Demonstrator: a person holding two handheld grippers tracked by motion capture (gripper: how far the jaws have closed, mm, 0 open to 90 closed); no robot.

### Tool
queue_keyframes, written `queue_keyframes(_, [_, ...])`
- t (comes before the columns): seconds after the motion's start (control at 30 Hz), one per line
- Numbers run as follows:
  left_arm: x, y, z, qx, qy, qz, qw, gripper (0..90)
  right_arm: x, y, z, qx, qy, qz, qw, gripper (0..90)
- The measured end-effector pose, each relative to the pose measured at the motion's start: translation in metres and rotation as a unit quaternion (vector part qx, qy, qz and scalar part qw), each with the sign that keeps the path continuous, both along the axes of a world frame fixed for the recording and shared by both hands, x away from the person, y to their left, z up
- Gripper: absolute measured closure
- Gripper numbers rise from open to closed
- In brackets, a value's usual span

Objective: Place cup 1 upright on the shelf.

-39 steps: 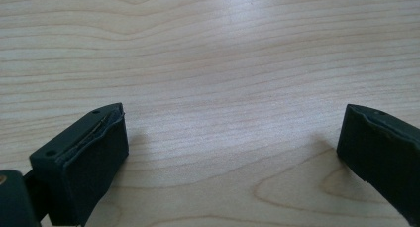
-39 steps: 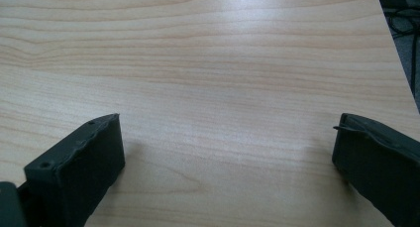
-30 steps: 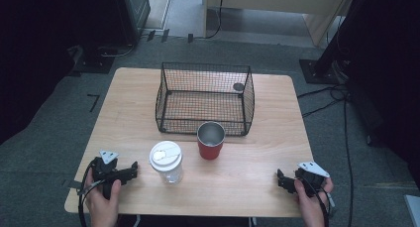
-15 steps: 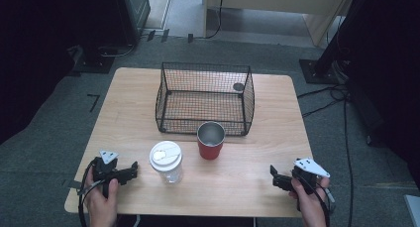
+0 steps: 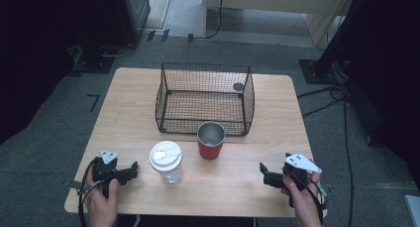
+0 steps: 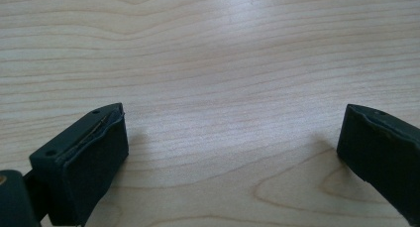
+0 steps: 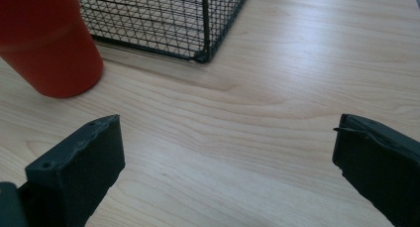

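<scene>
While both grippers are resting at the near edge of the wooden table (image 5: 124, 118), the work is sitting at its approach step. The right gripper (image 5: 267, 177), jaws spread wide and empty, is facing the red cup (image 5: 211, 140), which is standing at its ten o'clock, just in front of the wire basket (image 5: 205, 95). The left gripper (image 5: 130, 171), also gaping and empty, is lying near the lidded clear cup (image 5: 166, 161) at its three o'clock. Next, I judge, the right gripper needs advancing until its jaws are straddling the red cup.
</scene>
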State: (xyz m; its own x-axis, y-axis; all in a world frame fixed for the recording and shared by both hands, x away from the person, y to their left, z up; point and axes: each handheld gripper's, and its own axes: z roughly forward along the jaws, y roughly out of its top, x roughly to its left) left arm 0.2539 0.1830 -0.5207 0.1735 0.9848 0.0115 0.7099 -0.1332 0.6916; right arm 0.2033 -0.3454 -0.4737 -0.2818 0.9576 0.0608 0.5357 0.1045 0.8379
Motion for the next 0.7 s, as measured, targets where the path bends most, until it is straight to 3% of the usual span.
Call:
queue_keyframes(0.33, [0.0,0.0,0.0,0.0,0.0,0.0,1.0,0.0,0.007,0.023,0.011,0.012,-0.012,0.032,0.9993,0.0])
queue_keyframes(0.43, [0.0,0.0,0.0,0.0,0.0,0.0,1.0,0.0,0.009,0.034,0.017,0.027,-0.021,0.049,0.9982,0.0])
queue_keyframes(0.7, [0.0,0.0,0.0,0.0,0.0,0.0,1.0,0.0,0.013,0.06,0.024,0.031,-0.031,0.078,0.996,0.0])
